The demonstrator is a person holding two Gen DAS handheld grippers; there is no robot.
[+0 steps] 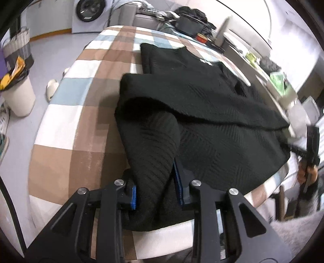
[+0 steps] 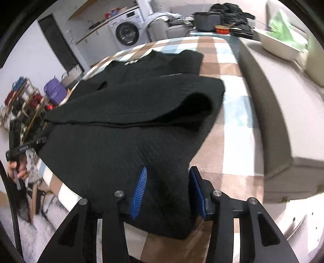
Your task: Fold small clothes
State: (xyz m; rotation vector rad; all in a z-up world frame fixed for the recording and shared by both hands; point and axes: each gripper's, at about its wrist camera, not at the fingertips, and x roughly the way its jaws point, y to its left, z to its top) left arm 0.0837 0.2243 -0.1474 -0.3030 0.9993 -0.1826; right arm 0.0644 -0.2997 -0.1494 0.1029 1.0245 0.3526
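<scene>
A black knitted sweater [image 1: 202, 101] [image 2: 121, 105] lies across a table with a brown, white and blue checked cloth [image 1: 70, 121] [image 2: 232, 125]. Its near part is raised into a soft fold over the rest. My left gripper [image 1: 156, 190] is shut on a bunched near corner of the sweater, with fabric filling the gap between the blue pads [image 1: 133, 197]. My right gripper [image 2: 168, 192] grips the other near corner between its blue pads [image 2: 139, 190]. Each gripper also shows in the other's view at the sweater's far edge: the right gripper [image 1: 311, 145] and the left gripper [image 2: 22, 145], each in a hand.
A dark pot [image 2: 206, 18], a red tin [image 2: 221, 30] and dark clothes sit at the table's far end. A grey sofa [image 2: 283, 105] with a cream basin [image 2: 277, 44] runs along one side. A washing machine [image 2: 125, 34], a bin [image 1: 20, 97], slippers [image 1: 52, 87] and a shelf [image 2: 20, 97] stand around.
</scene>
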